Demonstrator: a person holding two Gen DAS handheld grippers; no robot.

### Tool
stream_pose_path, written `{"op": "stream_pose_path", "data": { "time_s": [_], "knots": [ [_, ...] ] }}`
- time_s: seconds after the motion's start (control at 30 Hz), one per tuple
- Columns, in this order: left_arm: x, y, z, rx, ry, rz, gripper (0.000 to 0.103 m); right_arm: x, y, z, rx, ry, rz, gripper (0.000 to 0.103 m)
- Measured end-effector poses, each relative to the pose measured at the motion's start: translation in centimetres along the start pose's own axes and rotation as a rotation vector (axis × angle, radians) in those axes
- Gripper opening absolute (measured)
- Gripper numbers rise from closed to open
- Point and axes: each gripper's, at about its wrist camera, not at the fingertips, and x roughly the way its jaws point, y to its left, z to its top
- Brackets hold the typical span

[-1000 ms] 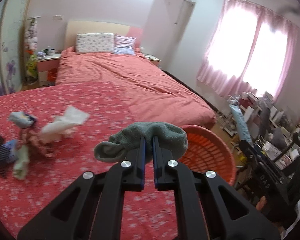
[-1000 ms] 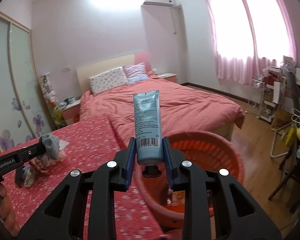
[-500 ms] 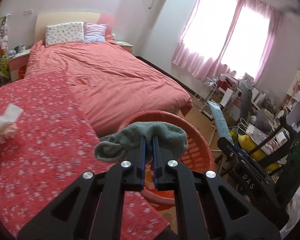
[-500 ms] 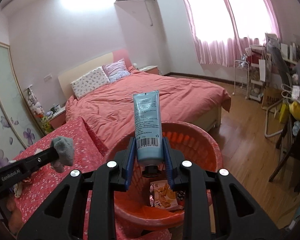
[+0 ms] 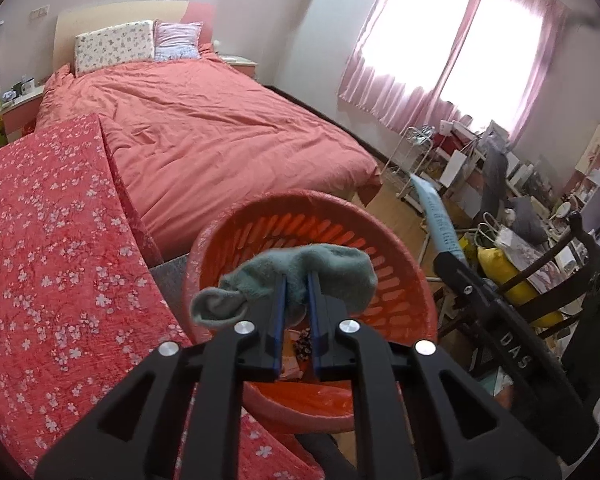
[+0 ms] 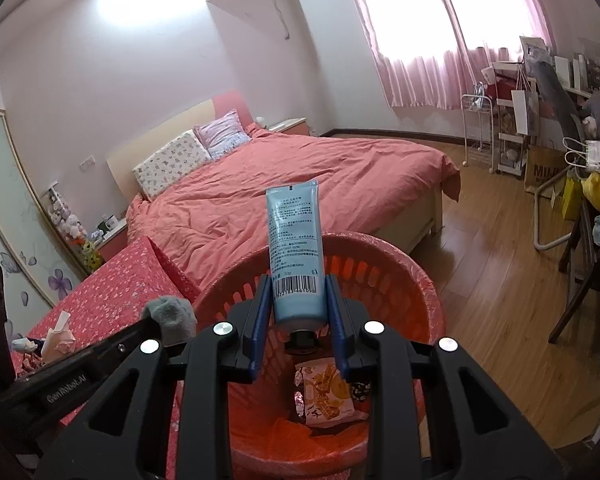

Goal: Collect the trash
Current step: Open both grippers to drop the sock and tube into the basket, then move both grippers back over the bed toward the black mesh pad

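Above the orange basket [image 5: 400, 272] at lower centre of the left wrist view, the left gripper [image 5: 297, 286] carries a grey-green sock [image 5: 332, 268] draped crosswise over its tips, jaws opening with the cloth between them. In the right wrist view the right gripper [image 6: 298, 300] stands clamped on a blue tube [image 6: 296, 248], long axis upright, cap down, directly over the basket mouth. Both loads hang above the basket; a snack wrapper [image 6: 324, 392] already lies inside. More litter [image 6: 56, 340] waits at lower left on the floral cover [image 6: 116, 292].
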Motion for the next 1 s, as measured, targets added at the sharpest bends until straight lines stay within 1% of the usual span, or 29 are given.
{"op": "stream_pose_path", "data": {
  "time_s": [0.03, 0.07, 0.1, 0.17, 0.2, 0.23, 0.27, 0.33, 0.43, 0.53, 0.63, 0.73, 1.0],
  "knots": [
    [0.2, 0.1, 0.0, -0.002, 0.004, 0.003, 0.027, 0.2, -0.1, 0.1, 0.002, 0.008, 0.004, 0.028],
    [0.4, 0.4, -0.1, -0.006, 0.006, 0.016, 0.032, 0.4, -0.3, 0.1, 0.007, 0.020, 0.006, 0.028],
    [0.4, 0.7, -0.1, -0.009, 0.006, 0.024, 0.040, 0.5, -0.3, 0.0, 0.011, 0.026, 0.006, 0.029],
    [0.5, 1.4, -0.2, -0.014, 0.010, 0.044, 0.041, 0.6, -0.5, 0.0, 0.018, 0.034, 0.007, 0.035],
    [0.4, 1.7, -0.4, -0.017, 0.013, 0.054, 0.041, 0.7, -0.7, 0.0, 0.019, 0.033, 0.003, 0.042],
    [0.3, 2.1, -0.5, -0.019, 0.015, 0.066, 0.041, 0.5, -0.7, -0.1, 0.017, 0.029, -0.004, 0.045],
    [0.0, 2.5, -0.7, -0.020, 0.014, 0.078, 0.042, 0.4, -0.6, -0.1, 0.013, 0.026, -0.009, 0.045],
    [-0.8, 3.4, -1.1, -0.018, 0.007, 0.111, 0.047, 0.0, -0.3, -0.5, -0.011, 0.023, -0.033, 0.045],
    [-2.5, 5.2, -1.9, -0.010, -0.011, 0.189, 0.054, -0.1, 0.2, -0.9, -0.040, 0.028, -0.057, 0.045],
    [-4.0, 6.7, -2.7, -0.011, -0.017, 0.242, 0.058, 0.0, 0.8, -1.1, -0.065, 0.036, -0.073, 0.046],
    [-6.0, 8.8, -3.7, -0.023, -0.025, 0.308, 0.061, -0.1, 1.6, -1.4, -0.096, 0.040, -0.081, 0.051],
    [-7.9, 10.7, -4.5, -0.045, -0.033, 0.362, 0.066, -0.2, 2.9, -1.8, -0.139, 0.043, -0.086, 0.051],
    [-13.7, 15.8, -6.7, -0.105, -0.083, 0.466, 0.069, -0.7, 6.8, -2.8, -0.237, 0.050, -0.055, 0.051]
  ]
}}
